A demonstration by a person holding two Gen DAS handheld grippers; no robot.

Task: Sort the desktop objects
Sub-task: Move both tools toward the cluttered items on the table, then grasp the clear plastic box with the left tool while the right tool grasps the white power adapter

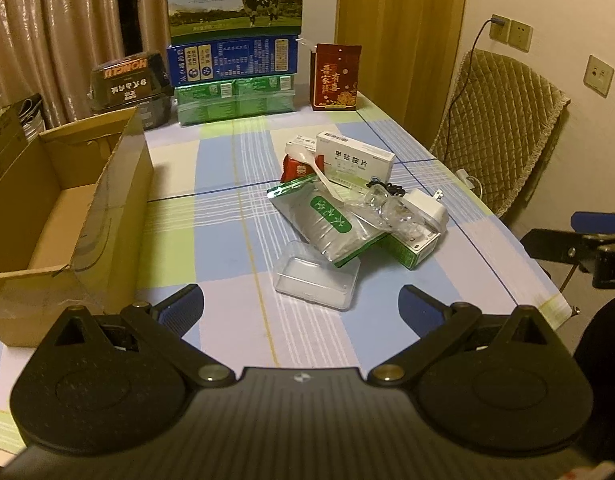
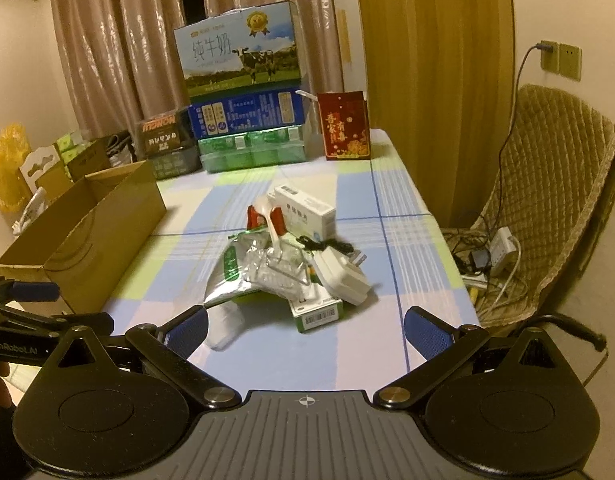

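**Both Grippers Staged Before the Pile: Sorting Not Yet Begun**

Left gripper [image 1: 301, 306]: fingers spread wide, empty, held above the near edge of the surface [image 1: 211, 184]. Right gripper [image 2: 305, 326]: fingers likewise spread and empty, aimed at the same heap from the near right. Judged from this stance, both are positioned for a first pick.

The objects to be sorted lie heaped at the centre of the surface, overlapping one another:

- Clear plastic case [image 1: 317, 282]: rigid, rectangular, nearest the left fingers, partly tucked under the pouch.
- Foil pouch [image 1: 333, 222]: silver, crinkled, green label; likely slippery and yielding under grip.
- White charger [image 2: 341, 278]: hard, smooth, prongs exposed, resting on the green carton [image 2: 315, 310].
- White medicine box [image 1: 355, 156]: thin card, sharp-edged, at the far side of the pile.
- White plastic spoon [image 1: 321, 172]: laid across a red packet [image 1: 297, 168].

An open cardboard box [image 1: 67, 216], corrugated and seemingly empty, stands well to the left, probably the receiving container. Stacked cartons line the far edge. The cloth is smooth, checked in blue and green.
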